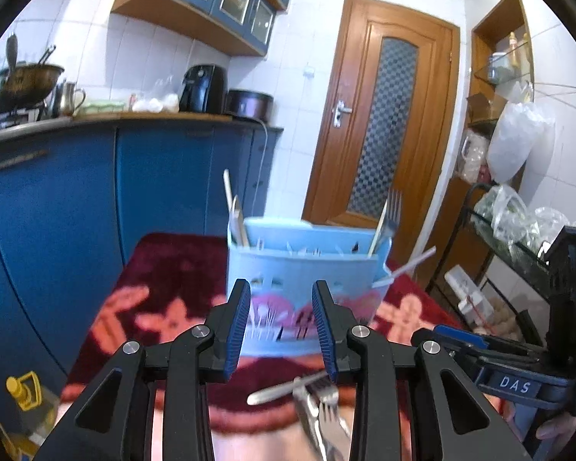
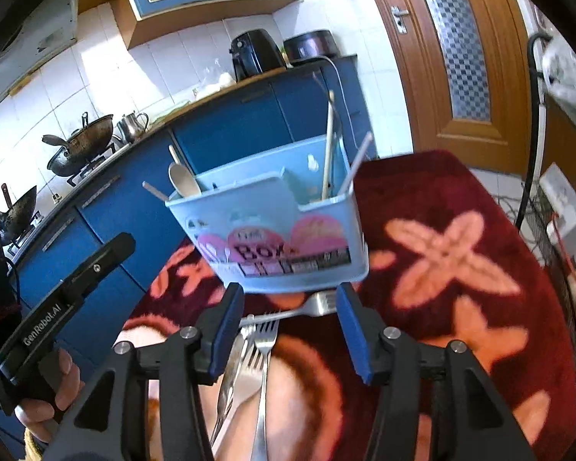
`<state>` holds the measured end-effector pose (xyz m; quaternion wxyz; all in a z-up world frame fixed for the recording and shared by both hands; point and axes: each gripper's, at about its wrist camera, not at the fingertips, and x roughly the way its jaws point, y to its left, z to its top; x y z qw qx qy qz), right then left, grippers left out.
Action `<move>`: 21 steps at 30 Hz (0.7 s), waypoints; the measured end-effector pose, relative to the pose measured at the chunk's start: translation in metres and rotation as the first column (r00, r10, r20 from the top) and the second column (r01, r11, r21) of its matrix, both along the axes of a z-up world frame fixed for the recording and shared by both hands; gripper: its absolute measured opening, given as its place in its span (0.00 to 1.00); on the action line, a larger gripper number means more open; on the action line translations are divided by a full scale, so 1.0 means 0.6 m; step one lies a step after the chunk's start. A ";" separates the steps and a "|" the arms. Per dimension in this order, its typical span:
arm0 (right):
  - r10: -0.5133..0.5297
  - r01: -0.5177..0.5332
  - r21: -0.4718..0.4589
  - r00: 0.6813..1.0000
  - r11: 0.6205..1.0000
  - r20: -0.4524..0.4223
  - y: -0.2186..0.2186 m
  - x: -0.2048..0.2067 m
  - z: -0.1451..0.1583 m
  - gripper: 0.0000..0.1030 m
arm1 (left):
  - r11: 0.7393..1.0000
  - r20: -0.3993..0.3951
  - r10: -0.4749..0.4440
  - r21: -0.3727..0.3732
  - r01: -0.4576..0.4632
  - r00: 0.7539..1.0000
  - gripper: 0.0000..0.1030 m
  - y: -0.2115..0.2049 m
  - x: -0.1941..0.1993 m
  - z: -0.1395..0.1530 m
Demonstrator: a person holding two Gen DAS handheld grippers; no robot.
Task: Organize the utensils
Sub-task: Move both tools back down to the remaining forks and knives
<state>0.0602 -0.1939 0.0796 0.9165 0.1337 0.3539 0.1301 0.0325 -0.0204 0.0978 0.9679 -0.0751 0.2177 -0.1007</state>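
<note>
A light blue utensil box (image 1: 303, 272) with a pink label stands on a dark red flowered cloth (image 1: 165, 269); it also shows in the right wrist view (image 2: 272, 230). Chopsticks, a fork and a wooden spoon (image 2: 184, 180) stand in it. My left gripper (image 1: 282, 330) is open and empty, just in front of the box. Several loose forks (image 1: 318, 399) lie on the cloth below it. My right gripper (image 2: 288, 330) is open and empty, above those forks (image 2: 263, 342) and a fork lying crosswise (image 2: 311, 307) by the box's base.
Blue kitchen cabinets (image 1: 96, 192) with woks and an air fryer (image 1: 203, 88) stand behind and to the left. A wooden door (image 1: 384, 115) is behind the box. A black wire rack (image 1: 518, 253) with bags stands at the right. A yellow-capped bottle (image 1: 27, 392) is on the floor at left.
</note>
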 end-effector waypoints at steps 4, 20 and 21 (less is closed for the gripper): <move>0.000 0.000 -0.002 0.999 1.000 -0.034 0.005 -0.005 -0.017 0.53 | 1.000 -0.059 -0.004 -0.011 0.003 0.998 0.33 0.014 0.004 -0.027; -0.011 0.017 0.019 0.963 1.000 -0.268 -0.001 0.047 -0.098 0.53 | 1.000 -0.258 0.027 -0.005 -0.030 0.966 0.33 0.034 0.042 -0.120; -0.013 0.023 0.031 0.959 0.999 -0.283 -0.004 0.052 -0.103 0.53 | 1.000 -0.259 0.027 -0.005 -0.030 0.965 0.33 0.034 0.042 -0.121</move>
